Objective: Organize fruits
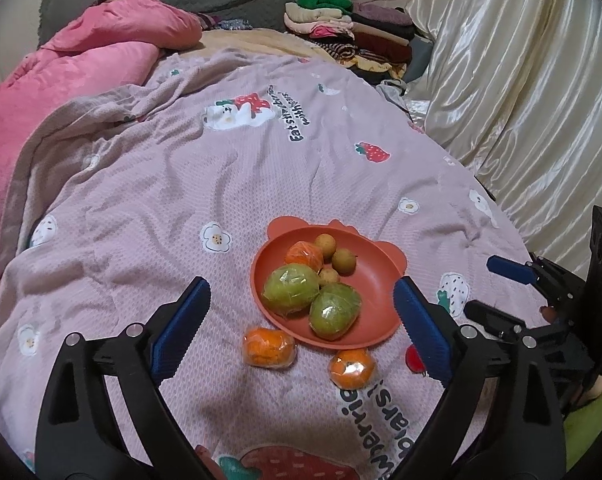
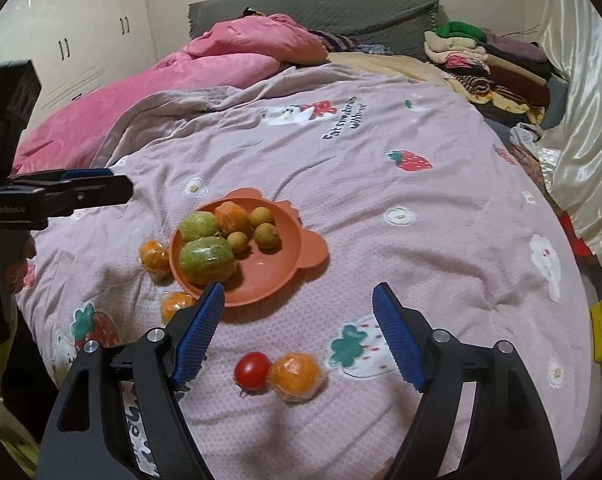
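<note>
Right wrist view: the right gripper (image 2: 299,336) gapes wide above a tomato (image 2: 253,370) touching a wrapped orange (image 2: 297,376) at lower centre. Left of centre, the plate (image 2: 285,268) holds 2 green fruits. The left gripper (image 1: 301,328) also hangs open, empty.

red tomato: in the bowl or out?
Out. The small red tomato lies on the pink blanket, touching a wrapped orange, short of the orange bowl.

The right hand-held gripper (image 2: 299,334) hides part of a wrapped orange (image 2: 175,305) beside the plate (image 2: 285,268).
</note>
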### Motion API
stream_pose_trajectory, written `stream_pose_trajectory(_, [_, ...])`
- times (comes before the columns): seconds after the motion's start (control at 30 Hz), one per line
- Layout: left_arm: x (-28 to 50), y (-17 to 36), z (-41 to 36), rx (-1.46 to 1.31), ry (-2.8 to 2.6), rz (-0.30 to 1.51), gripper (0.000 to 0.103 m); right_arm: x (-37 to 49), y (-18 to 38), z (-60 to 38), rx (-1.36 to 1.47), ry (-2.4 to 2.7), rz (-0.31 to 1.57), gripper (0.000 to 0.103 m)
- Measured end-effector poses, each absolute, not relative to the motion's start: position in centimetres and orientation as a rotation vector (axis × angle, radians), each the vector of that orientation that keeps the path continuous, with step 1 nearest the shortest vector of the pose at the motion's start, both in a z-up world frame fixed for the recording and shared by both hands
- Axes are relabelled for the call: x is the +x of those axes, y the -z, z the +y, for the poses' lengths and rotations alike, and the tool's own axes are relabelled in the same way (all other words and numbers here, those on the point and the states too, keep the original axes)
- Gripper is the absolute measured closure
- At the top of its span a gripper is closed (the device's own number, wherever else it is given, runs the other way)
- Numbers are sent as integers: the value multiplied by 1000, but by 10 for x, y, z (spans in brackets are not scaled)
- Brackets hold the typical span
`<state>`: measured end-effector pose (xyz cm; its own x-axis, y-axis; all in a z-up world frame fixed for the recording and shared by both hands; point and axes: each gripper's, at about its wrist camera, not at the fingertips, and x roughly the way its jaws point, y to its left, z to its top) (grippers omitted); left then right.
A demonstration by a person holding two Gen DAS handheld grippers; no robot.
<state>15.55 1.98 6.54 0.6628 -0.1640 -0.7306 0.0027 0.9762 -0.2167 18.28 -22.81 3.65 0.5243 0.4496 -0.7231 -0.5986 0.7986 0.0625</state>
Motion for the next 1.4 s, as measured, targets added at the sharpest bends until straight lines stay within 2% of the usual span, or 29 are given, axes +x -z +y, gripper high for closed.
stream_pose_trajectory(0.5, [139, -76, 8, -183, 92, 824, 10, 168, -42, -246, -190, -609, 787, 20])
stream_pose_trajectory(0.9, [129, -78, 3, -174, 96, 821, 10, 157, -42, -250, -191, -604, 779, 12])
stream_pose_trajectory(1.4, [116, -75, -6, -164, 101, 822, 10, 147, -39, -252, -200, -611, 783, 10])
